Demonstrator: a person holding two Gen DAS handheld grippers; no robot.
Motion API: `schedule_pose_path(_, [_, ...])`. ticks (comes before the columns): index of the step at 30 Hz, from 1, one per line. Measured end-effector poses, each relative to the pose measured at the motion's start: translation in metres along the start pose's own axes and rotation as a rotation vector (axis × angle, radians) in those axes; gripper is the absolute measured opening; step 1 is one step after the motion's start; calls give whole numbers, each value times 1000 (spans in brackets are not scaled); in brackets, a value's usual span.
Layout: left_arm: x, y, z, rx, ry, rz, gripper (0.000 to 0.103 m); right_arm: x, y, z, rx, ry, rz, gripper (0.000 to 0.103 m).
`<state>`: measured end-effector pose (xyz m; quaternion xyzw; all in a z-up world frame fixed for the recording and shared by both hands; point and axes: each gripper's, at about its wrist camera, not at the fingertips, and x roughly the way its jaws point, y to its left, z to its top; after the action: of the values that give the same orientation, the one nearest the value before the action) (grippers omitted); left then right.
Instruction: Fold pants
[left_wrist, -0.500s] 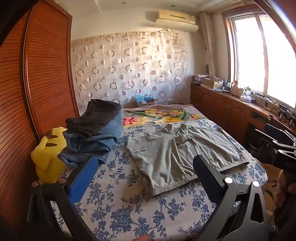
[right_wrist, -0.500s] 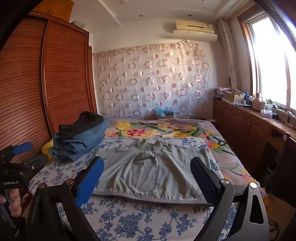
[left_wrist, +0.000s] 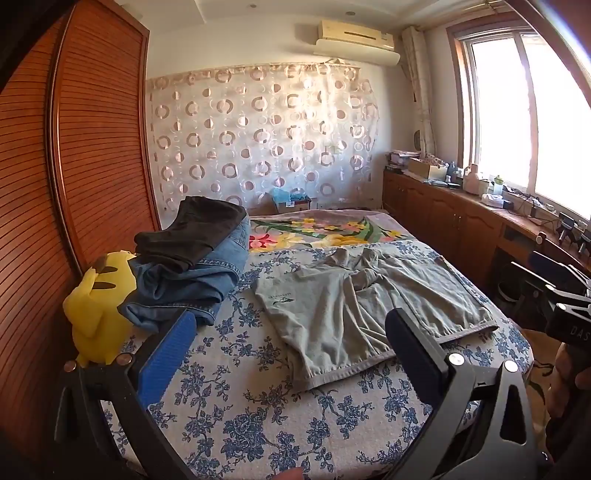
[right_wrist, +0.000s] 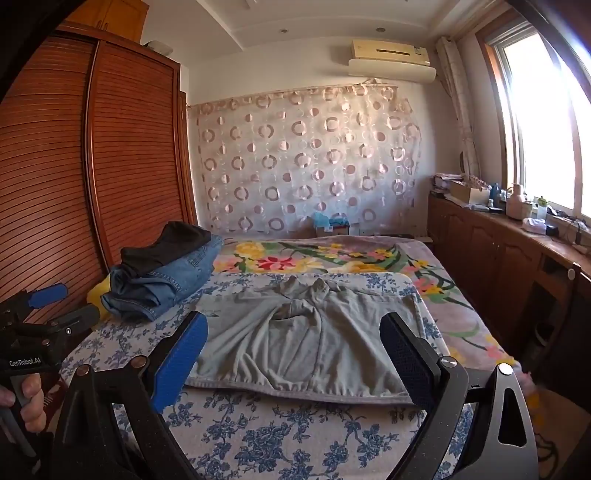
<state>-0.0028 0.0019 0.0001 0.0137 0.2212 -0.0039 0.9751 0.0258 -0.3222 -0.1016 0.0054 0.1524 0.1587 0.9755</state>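
Grey pants (left_wrist: 362, 310) (right_wrist: 306, 339) lie spread flat on the blue-flowered bedspread (left_wrist: 251, 417) (right_wrist: 280, 435), waistband toward me, legs bunched at the far end. My left gripper (left_wrist: 291, 350) hovers open above the near left part of the bed, short of the pants, with nothing between its fingers. My right gripper (right_wrist: 295, 350) hangs open over the bed's near edge, in front of the waistband, also empty. The right view shows the left gripper (right_wrist: 48, 306) at the far left, held by a hand.
A stack of folded jeans and dark pants (left_wrist: 192, 266) (right_wrist: 162, 269) sits at the left of the bed beside a yellow plush toy (left_wrist: 99, 314). A wooden wardrobe (left_wrist: 74, 166) lines the left side, low cabinets (left_wrist: 450, 218) under a window the right.
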Motion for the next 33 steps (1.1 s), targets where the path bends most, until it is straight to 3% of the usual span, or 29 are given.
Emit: schedule_pose_path(33, [-3,2,2,-1,-7,0,102,-6,2,-1,-3,-2,6,95])
